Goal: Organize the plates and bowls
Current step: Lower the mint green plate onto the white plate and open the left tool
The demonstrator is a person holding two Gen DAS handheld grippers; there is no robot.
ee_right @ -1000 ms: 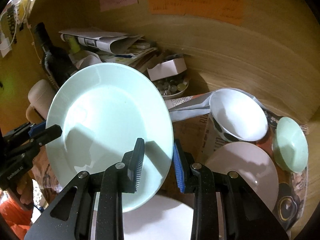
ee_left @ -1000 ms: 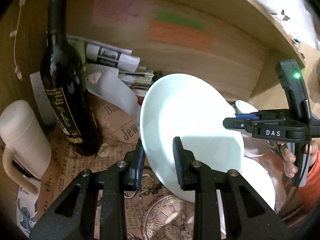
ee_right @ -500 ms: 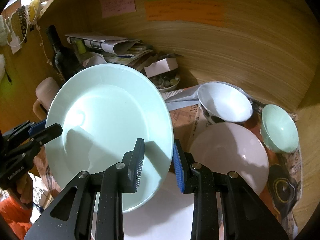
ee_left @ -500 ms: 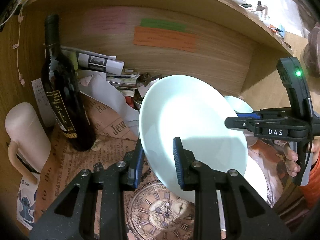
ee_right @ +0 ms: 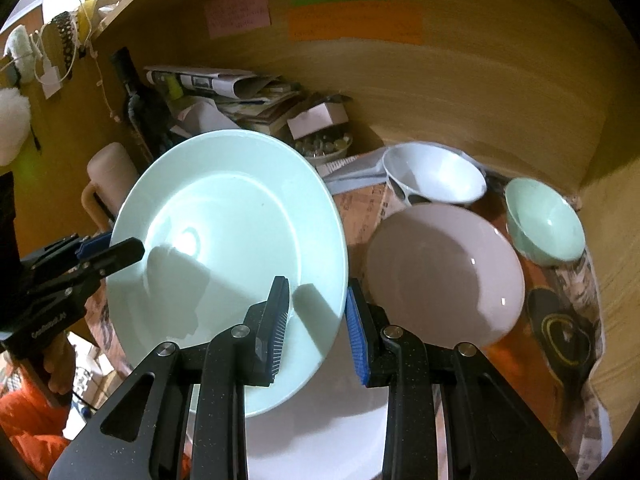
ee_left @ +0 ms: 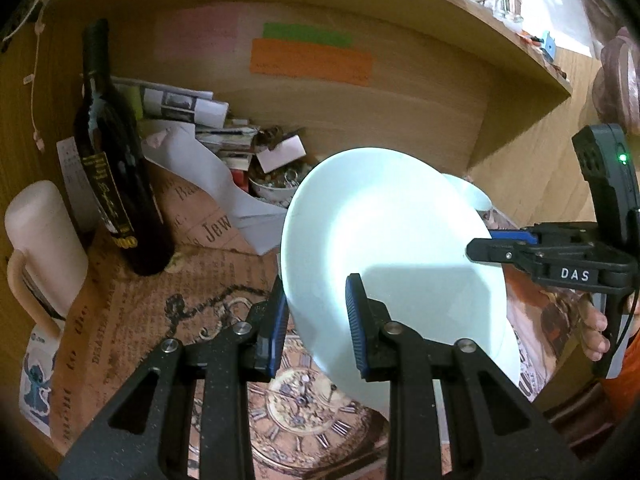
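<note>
Lifted farther back from the shelf wall than before, the plate point(ee_right: 228, 236) hangs tilted above the worktop, face toward my right gripper point(ee_right: 318, 320), hiding a white plate point(ee_right: 320, 432) beneath. Both jaws, left gripper point(ee_left: 316, 320) too, pinch opposite rims.

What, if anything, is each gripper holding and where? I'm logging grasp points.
Both hold the round pale green plate by its rim: left gripper on one edge, right gripper on the opposite edge.
</note>
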